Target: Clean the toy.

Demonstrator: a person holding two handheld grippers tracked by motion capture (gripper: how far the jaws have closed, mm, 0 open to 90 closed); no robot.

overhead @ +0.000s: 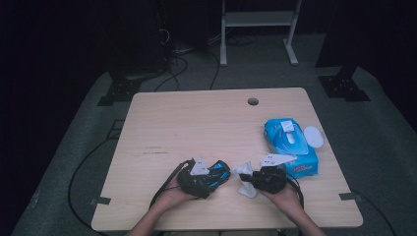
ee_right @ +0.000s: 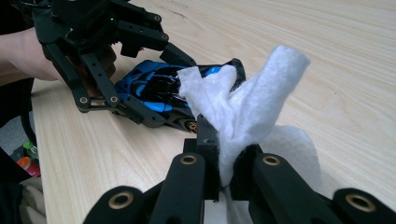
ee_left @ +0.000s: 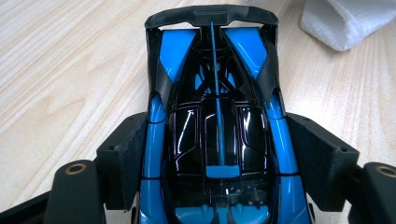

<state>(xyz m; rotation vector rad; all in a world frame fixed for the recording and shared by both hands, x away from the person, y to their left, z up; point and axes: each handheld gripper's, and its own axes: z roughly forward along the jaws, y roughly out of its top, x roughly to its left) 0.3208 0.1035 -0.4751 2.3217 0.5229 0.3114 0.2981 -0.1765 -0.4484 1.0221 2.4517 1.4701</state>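
Left gripper (overhead: 209, 178) clamps the blue toy car (ee_left: 217, 140) by its flanks, near the table's (overhead: 196, 123) front edge. Just right, right gripper (ee_right: 224, 172), jaws pinched on a white wipe (ee_right: 252, 107). Step looks like wiping the car; next the wipe must reach its bodywork (left jaws cover the sides). Wipe pack (overhead: 292, 147) lies further right, clear.

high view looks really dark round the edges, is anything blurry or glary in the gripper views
High view: only the table is lit and the floor fades to black; the wipes pack looks soft. Left gripper view: sharp, with thin light streaks glaring on the toy car and its glossy black roof. Right gripper view: the wipe is bright and nearly washed out, and the near tool looks slightly soft.
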